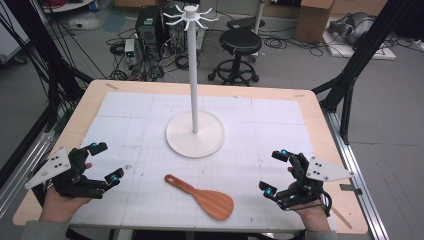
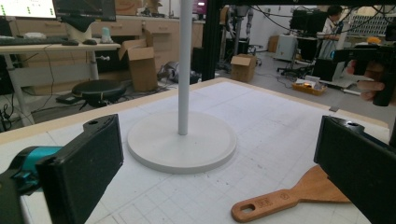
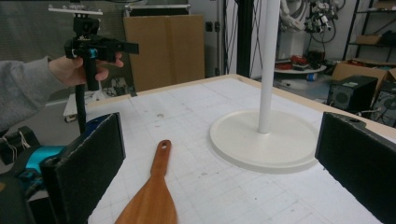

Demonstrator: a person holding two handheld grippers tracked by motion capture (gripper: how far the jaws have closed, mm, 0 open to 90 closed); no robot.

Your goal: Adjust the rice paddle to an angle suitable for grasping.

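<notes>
1. The left tool (image 1: 102, 163) and right tool (image 1: 276, 171) hover at the near corners of the tabletop (image 1: 310, 112), jaws spread wide and empty, flanking the work, probably readied for a pickup.
2. The flat brown wooden spatula (image 1: 202, 197) lies between them, near the front edge, in easy reach.
3. Its long axis runs diagonally: holed handle far-left, blade near-right.
4. The tall white hook stand with round base (image 1: 195, 134) sits centred, beyond it.

Probably a robotics lab: cardboard boxes (image 2: 140, 65), desks with monitors (image 2: 84, 8), computer towers (image 1: 149, 25) and tangled floor cables (image 1: 145, 67) surround the gridded table (image 1: 125, 120)
</notes>
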